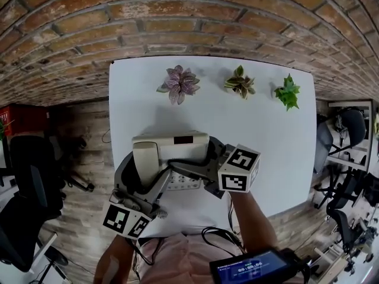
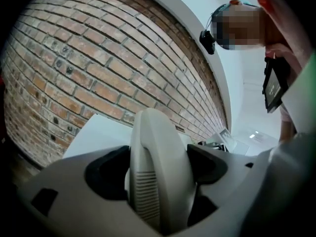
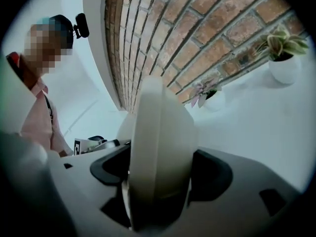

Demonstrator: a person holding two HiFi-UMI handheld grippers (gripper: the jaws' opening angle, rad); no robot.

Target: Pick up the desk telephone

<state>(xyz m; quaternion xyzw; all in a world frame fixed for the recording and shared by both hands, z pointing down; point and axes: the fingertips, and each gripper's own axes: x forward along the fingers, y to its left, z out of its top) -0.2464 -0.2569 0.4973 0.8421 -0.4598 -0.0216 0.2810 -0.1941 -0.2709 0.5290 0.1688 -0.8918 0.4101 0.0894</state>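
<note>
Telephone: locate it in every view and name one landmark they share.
Head view: telephone just below centre, gripped between left tool and right tool.
Left gripper view: telephone at bottom centre, clamped between that tool's jaws.
Right gripper view: telephone from centre to bottom, clamped between that tool's jaws.
Shared landmark: brick wall, behind the telephone in both gripper views.

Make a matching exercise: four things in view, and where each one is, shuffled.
1 purple plant
2 striped plant
3 green plant
4 phone

A gripped by left gripper and right gripper
B right end of the plant row, head view
C left end of the row
D middle of the row

Pairs: 1-C, 2-D, 3-B, 4-A
</note>
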